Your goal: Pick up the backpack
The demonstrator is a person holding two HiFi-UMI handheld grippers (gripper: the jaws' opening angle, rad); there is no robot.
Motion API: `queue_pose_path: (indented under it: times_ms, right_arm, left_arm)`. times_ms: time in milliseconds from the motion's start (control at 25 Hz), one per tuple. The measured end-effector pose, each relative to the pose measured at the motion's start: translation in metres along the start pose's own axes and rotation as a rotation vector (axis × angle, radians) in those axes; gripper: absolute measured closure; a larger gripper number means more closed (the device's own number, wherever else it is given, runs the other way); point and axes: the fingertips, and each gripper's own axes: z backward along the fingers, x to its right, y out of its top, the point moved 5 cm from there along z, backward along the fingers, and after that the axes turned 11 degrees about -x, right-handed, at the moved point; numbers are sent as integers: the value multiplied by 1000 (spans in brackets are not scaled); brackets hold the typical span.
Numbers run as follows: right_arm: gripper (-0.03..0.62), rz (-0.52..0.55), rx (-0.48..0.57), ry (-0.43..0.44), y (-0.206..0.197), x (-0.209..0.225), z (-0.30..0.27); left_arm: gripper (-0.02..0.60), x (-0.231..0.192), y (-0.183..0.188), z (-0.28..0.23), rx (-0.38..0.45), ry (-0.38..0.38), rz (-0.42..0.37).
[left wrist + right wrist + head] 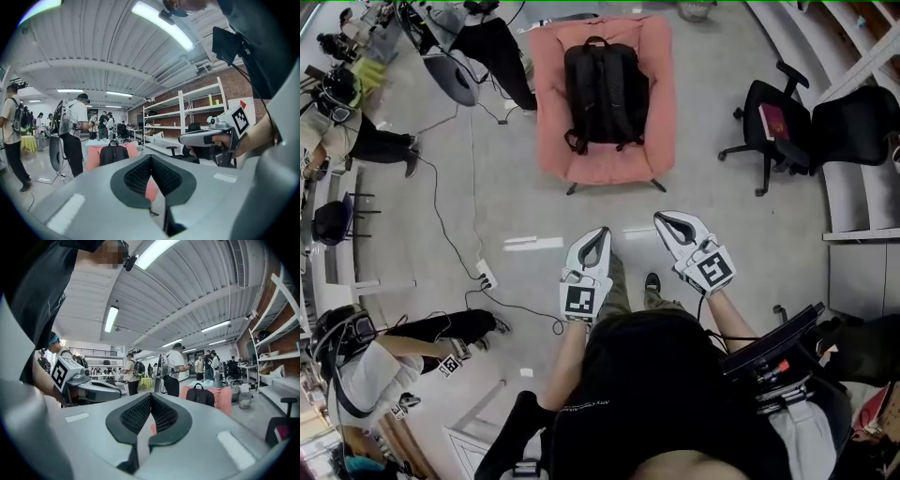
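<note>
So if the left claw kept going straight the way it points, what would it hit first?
Most likely the pink armchair, near its front edge; the black backpack sits on it. The left claw is shut and empty and aims that way, with only floor showing between. The exact spot is hard to judge.

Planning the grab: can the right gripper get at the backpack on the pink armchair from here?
Probably not yet. Only floor lies between, but the backpack on the pink armchair is well ahead of the right gripper, which is shut; it must approach and open.
</note>
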Motion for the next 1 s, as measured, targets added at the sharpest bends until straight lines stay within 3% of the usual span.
queue_pose_path:
  times_ms: [160,400,560,760,1000]
  right_arm:
    - [579,31,-37,-36,14,16,-46]
    - [579,43,-71,-80,52,40,-118]
    - [577,42,-86,-99,67,52,-158]
    - [574,4,-130,-100,59,71,-190]
    - [559,-41,-150,-69,55,122,-228]
  left_arm:
    - [580,-49,-6,-35,10,-43,31]
    - [580,-138,15,-81,37,-140,-1]
    - [580,-192,18,-106,26,-166,-1]
    - [580,-227,2,-132,-25,-170,88]
    - [580,-249,-1,-178,-85,-164,131]
